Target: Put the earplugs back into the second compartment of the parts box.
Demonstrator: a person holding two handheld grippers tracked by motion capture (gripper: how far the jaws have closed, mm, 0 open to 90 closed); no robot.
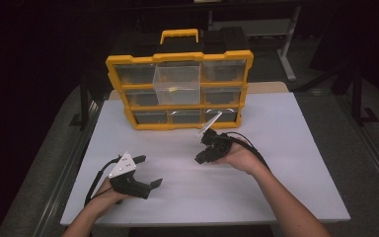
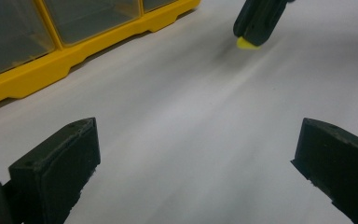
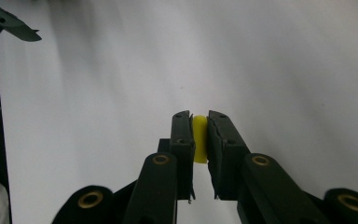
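Note:
My right gripper [image 3: 200,122] is shut on a small yellow piece [image 3: 199,140], which is pinched between its two black pads. In the high view that gripper [image 1: 200,158] hovers just above the white board, right of centre, pointing left and down. From the left gripper view the yellow piece [image 2: 246,44] pokes out below the right gripper's tips [image 2: 256,21]. My left gripper [image 1: 149,171] rests at the near left, open wide with nothing between its fingers [image 2: 60,163].
A yellow-framed organizer [image 1: 112,81] with clear drawers stands upright at the back of the white board [image 1: 286,148]. Its top middle drawer [image 1: 177,84] is pulled out and holds a small yellow bit. Dark floor surrounds the table.

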